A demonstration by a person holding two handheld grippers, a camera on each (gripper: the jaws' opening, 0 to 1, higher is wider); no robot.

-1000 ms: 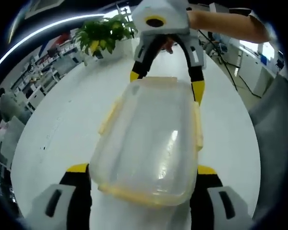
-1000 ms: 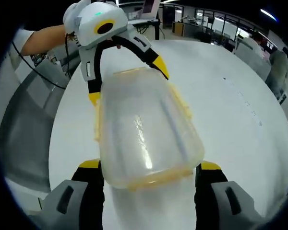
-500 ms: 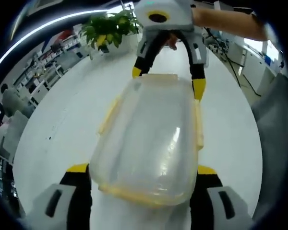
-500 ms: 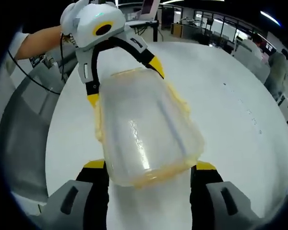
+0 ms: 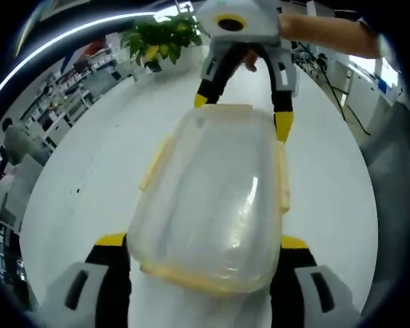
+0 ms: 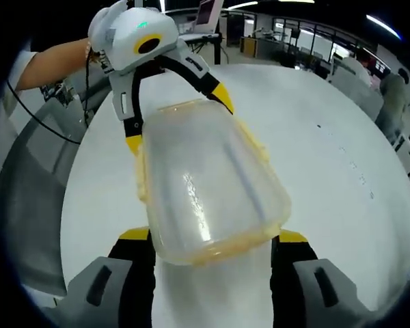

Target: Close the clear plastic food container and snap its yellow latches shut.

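Little moved since a second ago: container (image 5: 215,198) stays on surface (image 5: 89,178), long axis spanning both grippers; left gripper (image 5: 203,253) and right gripper (image 6: 212,247) jaws apart, straddling opposite ends.

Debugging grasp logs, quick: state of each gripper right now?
Left gripper: open, jaws straddling one end of the clear container.
Right gripper: open, jaws straddling the opposite end.

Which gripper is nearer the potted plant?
Right. The right gripper straddles the container's far end, toward the potted plant; the left gripper straddles the opposite end.
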